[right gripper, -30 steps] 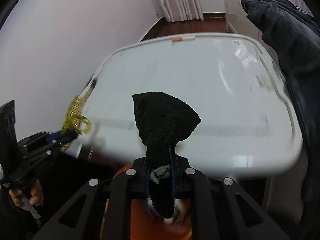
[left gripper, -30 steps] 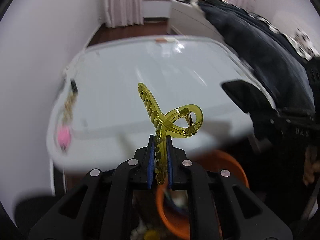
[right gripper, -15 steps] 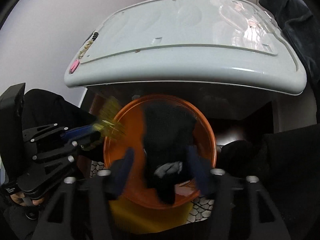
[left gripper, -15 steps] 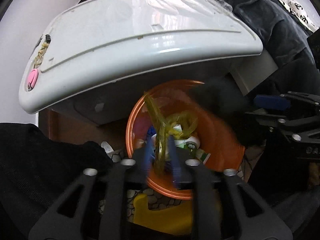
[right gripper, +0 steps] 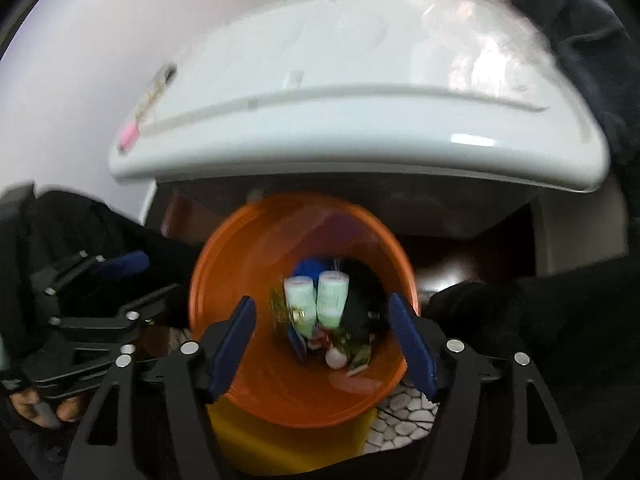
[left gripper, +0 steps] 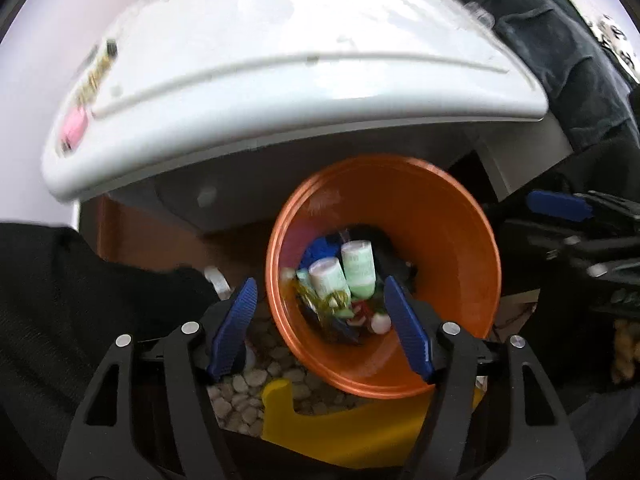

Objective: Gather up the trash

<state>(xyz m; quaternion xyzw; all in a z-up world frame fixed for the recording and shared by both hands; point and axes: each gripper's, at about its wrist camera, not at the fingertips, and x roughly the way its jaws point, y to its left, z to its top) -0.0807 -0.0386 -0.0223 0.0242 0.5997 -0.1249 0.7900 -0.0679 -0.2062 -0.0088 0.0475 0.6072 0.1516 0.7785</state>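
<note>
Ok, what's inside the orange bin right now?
In the orange bin lie two pale green rolls, something blue, a yellowish hair clip and a black cloth. Whatever is under that pile is covered.

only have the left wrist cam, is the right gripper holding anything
Observer: No. The right gripper is open above the orange bin, with nothing between its pads.
Operator: is that dark thing behind the pale green bottles cloth
Observer: It looks like it. A black cloth lies inside the bin, just right of the two bottles.
</note>
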